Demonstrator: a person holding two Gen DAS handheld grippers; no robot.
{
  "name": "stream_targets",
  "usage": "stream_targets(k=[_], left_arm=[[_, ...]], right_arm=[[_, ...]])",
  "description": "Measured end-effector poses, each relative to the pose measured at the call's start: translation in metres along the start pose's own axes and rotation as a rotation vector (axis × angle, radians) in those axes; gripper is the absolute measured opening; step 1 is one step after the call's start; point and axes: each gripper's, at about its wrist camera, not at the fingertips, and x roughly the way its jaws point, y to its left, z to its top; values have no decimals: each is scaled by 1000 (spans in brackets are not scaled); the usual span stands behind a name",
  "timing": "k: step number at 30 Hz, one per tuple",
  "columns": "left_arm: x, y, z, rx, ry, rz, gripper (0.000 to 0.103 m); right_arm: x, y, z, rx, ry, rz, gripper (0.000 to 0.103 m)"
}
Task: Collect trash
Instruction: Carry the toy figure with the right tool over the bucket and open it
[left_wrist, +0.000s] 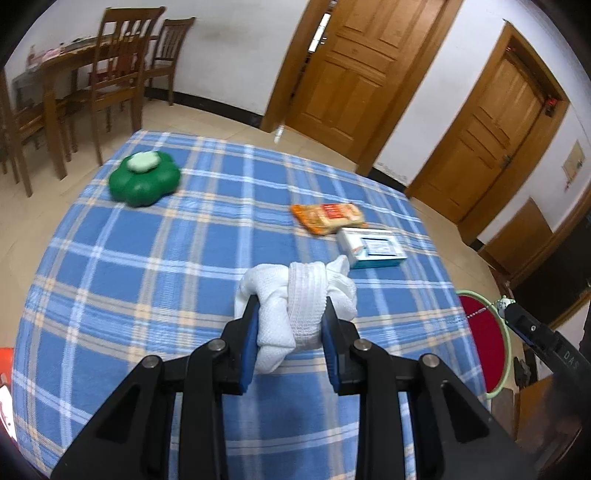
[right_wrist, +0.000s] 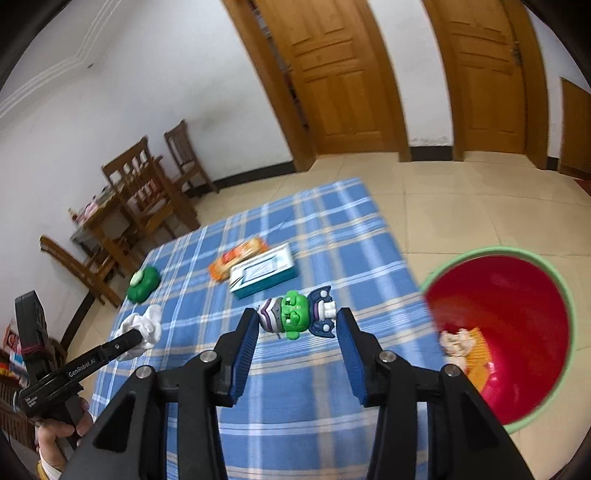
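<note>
My left gripper (left_wrist: 290, 314) is shut on a white rolled sock (left_wrist: 295, 306) and holds it above the blue plaid tablecloth (left_wrist: 147, 277). In the right wrist view the same sock (right_wrist: 142, 328) shows at the left in the left gripper's fingers. My right gripper (right_wrist: 297, 321) is shut on a green-headed toy figure (right_wrist: 295, 314), held sideways between the blue pads (right_wrist: 247, 343) above the cloth (right_wrist: 295, 387), near the table's right edge. A red bin with a green rim (right_wrist: 517, 332) stands on the floor to the right, with wrappers (right_wrist: 461, 347) inside.
An orange snack packet (left_wrist: 327, 218) and a white and teal box (left_wrist: 373, 247) lie on the cloth's far right. A green clover-shaped box with a pale bar on top (left_wrist: 144, 179) sits far left. Wooden chairs (left_wrist: 114, 74) and doors (left_wrist: 354, 70) stand beyond.
</note>
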Motion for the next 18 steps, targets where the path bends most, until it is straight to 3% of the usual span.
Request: stream_targets(k=[9,18], left_arm=[[8,-48,3,73,54,-101,30],[21,-99,0,162,109,-195,30]], right_arm=[[-38,-55,7,92,-74,-97,47],[-45,-100,-4,184,-64,-160,47]])
